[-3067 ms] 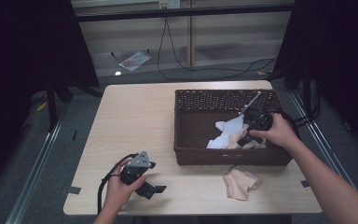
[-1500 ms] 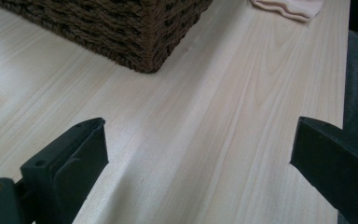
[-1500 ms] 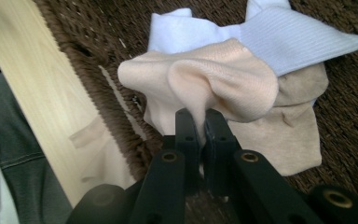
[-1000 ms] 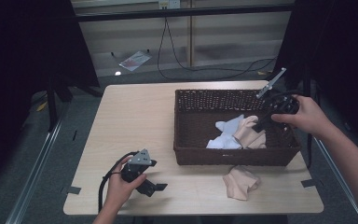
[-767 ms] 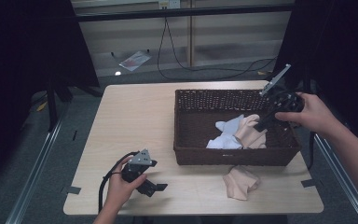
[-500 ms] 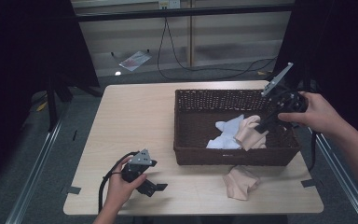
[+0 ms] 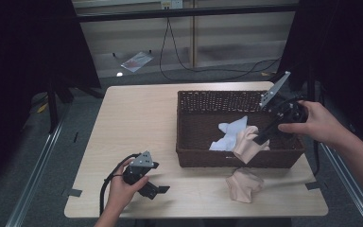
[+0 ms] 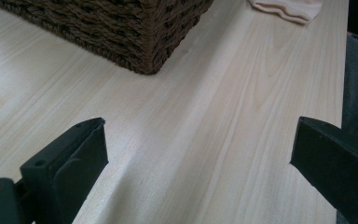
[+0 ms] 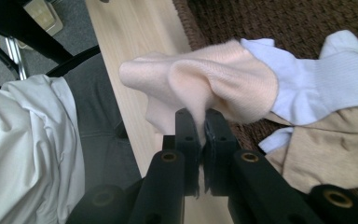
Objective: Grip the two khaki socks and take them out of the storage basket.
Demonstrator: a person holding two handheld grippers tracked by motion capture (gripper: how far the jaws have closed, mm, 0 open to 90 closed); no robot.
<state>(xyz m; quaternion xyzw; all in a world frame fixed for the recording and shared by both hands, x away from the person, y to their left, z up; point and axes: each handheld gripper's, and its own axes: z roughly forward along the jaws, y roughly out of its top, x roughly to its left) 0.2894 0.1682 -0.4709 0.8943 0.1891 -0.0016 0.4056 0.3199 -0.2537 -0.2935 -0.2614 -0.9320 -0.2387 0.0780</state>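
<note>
Two peach socks are out of, or on the way out of, the basket, so we judge the job of emptying it to be partly done. One peach sock already lies on the table in the lower right of the high view, a crumpled floor sock just in front of the basket's near wall.

We hold the second, the held sock, in our right gripper. Its jaws are clenched on a fold of the fabric, which bunches up above them in the middle of the right gripper view. In the high view that gripper sits at the right of the frame, over the basket's near right corner, and the held sock hangs across the near wall, part inside and part outside.

Inside the basket we see a white sock, and in the right gripper view a tan sock lies under it at the right of the frame. Both are left to take out, by our reading.

Our left gripper rests on the table in the lower left of the high view, well apart from the basket. Its jaws stand wide apart with nothing between them; in the left gripper view we see bare wood, with the basket's corner at the top.

What remains, as we judge it, is to carry the held sock clear of the wall, set it down near the floor sock, then return for the rest.
</note>
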